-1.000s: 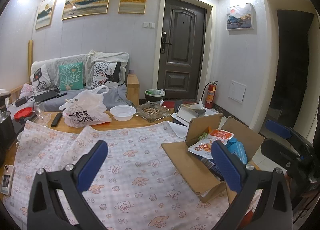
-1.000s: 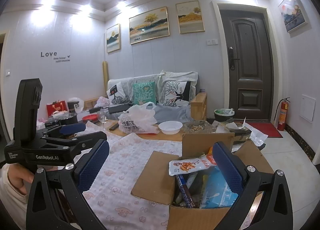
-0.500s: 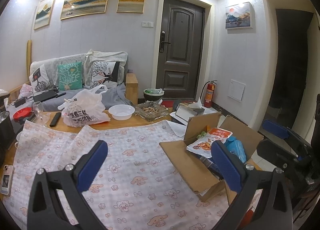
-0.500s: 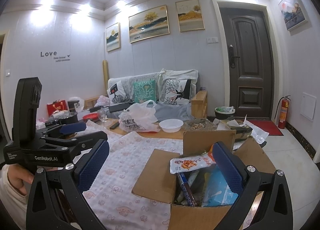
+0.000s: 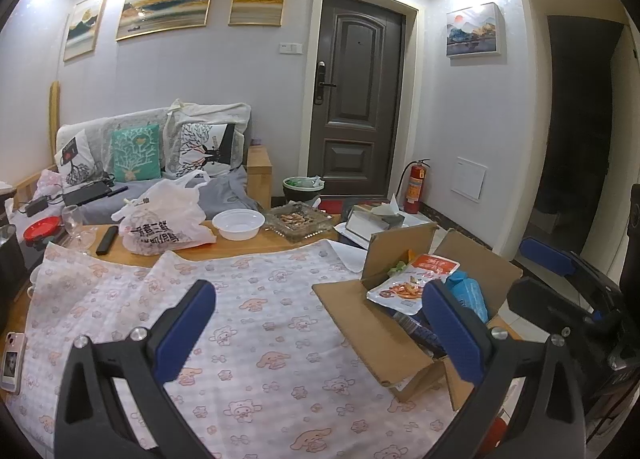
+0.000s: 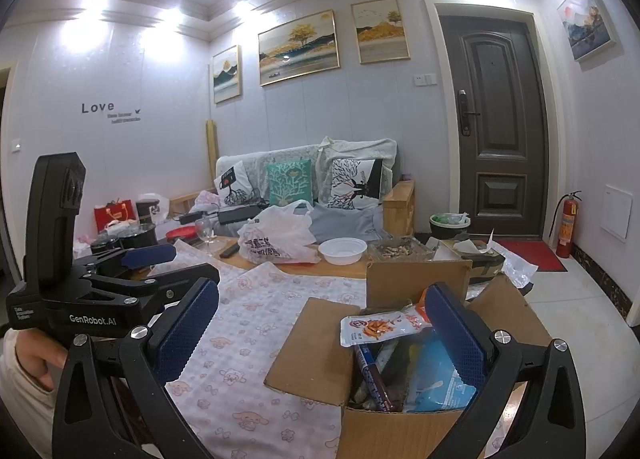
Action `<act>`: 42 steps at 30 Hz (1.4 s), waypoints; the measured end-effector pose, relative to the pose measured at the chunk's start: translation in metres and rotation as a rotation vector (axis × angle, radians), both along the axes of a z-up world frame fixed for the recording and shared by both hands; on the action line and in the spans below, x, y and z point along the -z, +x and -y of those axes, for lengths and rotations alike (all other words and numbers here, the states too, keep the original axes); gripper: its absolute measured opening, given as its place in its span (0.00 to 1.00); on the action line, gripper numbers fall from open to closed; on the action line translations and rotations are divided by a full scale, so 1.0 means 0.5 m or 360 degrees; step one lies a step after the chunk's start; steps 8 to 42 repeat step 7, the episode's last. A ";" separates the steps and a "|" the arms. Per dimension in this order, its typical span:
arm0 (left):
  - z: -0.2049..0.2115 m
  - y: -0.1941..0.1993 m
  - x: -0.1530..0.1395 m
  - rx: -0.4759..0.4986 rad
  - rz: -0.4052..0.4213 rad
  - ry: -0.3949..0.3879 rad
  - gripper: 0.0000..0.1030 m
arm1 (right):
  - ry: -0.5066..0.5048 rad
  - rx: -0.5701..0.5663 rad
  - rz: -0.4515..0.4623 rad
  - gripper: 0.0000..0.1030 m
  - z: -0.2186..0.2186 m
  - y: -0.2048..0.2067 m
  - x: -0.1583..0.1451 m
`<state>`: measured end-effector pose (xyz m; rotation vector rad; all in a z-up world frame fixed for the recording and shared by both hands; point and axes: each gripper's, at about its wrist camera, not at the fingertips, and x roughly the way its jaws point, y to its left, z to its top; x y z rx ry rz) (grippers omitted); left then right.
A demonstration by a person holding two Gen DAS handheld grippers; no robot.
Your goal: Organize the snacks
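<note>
Both hand-held grippers hang above the tabletop, holding nothing. Left hand-held gripper (image 5: 320,323): jaws spread wide, blue pads well apart, over the patterned cloth (image 5: 256,299). Right hand-held gripper (image 6: 322,329): released too, jaws wide, poised above the open cardboard box (image 6: 384,431) at the tabletop's right edge.

Box flaps are folded outward; one flap lies flat on the cloth. Inside, packed loosely: a white-and-orange snack packet (image 6: 380,327) lying across the top, a light blue packet (image 6: 436,379) beside it under the right pad, and a dark blue-and-red wrapper (image 6: 370,373) standing on end between them. What lies deeper in the box cannot be made out.

Along the far edge of the tabletop, on bare wood: a white plastic bag with black lettering (image 5: 164,223), a white bowl (image 5: 238,222) just beside it, then a glass dish of nuts (image 5: 298,219). A black remote (image 5: 107,240) and a wine glass (image 5: 74,219) sit near the far left corner. A phone (image 5: 11,359) rests at the left edge, on the cloth.
</note>
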<state>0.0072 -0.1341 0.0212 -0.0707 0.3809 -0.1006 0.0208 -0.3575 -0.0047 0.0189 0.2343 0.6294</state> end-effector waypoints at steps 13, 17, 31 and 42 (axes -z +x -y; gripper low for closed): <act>-0.001 0.000 0.000 0.0001 0.0000 -0.0004 0.99 | -0.0002 0.0000 -0.0003 1.00 -0.001 0.000 0.000; -0.001 0.000 0.000 0.0001 0.0000 -0.0004 0.99 | -0.0002 0.0000 -0.0003 1.00 -0.001 0.000 0.000; -0.001 0.000 0.000 0.0001 0.0000 -0.0004 0.99 | -0.0002 0.0000 -0.0003 1.00 -0.001 0.000 0.000; -0.001 0.000 0.000 0.0001 0.0000 -0.0004 0.99 | -0.0002 0.0000 -0.0003 1.00 -0.001 0.000 0.000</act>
